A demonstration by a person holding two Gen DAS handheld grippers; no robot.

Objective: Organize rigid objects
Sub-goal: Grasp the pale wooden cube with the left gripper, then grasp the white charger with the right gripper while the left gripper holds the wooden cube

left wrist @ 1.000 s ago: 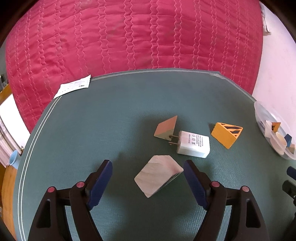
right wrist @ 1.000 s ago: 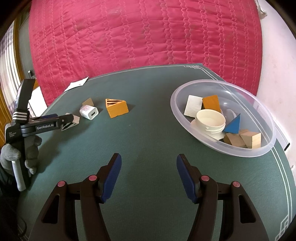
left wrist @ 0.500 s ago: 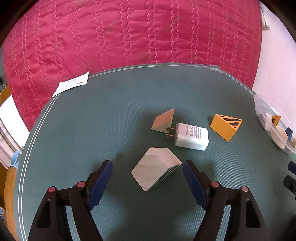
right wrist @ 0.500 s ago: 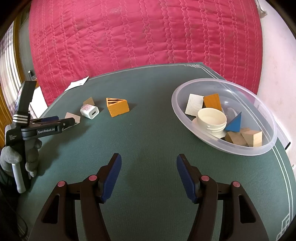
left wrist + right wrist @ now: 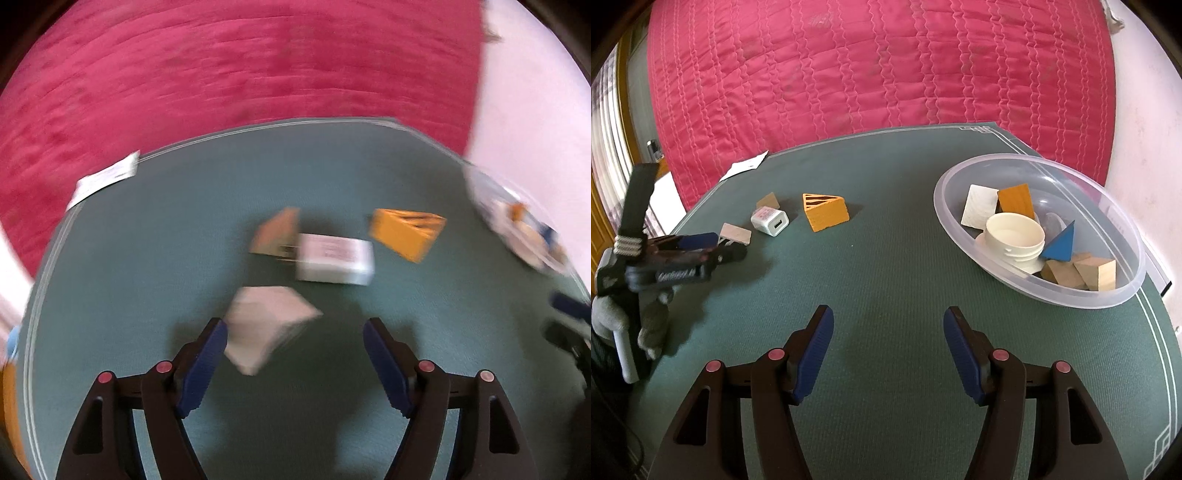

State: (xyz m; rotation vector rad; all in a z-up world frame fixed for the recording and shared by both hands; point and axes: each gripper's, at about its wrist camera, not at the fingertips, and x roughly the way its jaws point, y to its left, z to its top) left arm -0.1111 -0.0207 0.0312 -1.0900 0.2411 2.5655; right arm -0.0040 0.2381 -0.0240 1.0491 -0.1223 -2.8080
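Right now my left fingers (image 5: 295, 354) stand wide apart with nothing gripped; the pale wooden block (image 5: 267, 326) lies on the green counter (image 5: 129, 277) between them, close against the inner face of the left-hand finger (image 5: 201, 367) and well clear of the other one. That view is smeared by blur, so I cannot tell whether the block touches the pad. Beyond it, toward 12 o'clock, sits the white charger (image 5: 334, 260), with a tan wedge (image 5: 275, 232) just beside it at 10 o'clock and the orange wedge (image 5: 406, 232) off at 2 o'clock. The clear bowl (image 5: 491, 218) shows at the counter's edge around 2 o'clock.

My right fingers (image 5: 888, 350) are also spread wide and hold nothing, hovering over bare green surface. From there the bowl lies at 2 o'clock, carrying a cream ring (image 5: 1015, 236), a blue wedge (image 5: 1062, 245), a white block (image 5: 979, 206), an orange block (image 5: 1015, 201) and plain wooden pieces (image 5: 1095, 273). At 10 o'clock I see my other tool in a gloved hand (image 5: 635, 317), its tips at the pale block, with the charger and orange wedge farther along. A slip of paper (image 5: 746, 168) rests at the far edge, against the red quilt (image 5: 879, 66).
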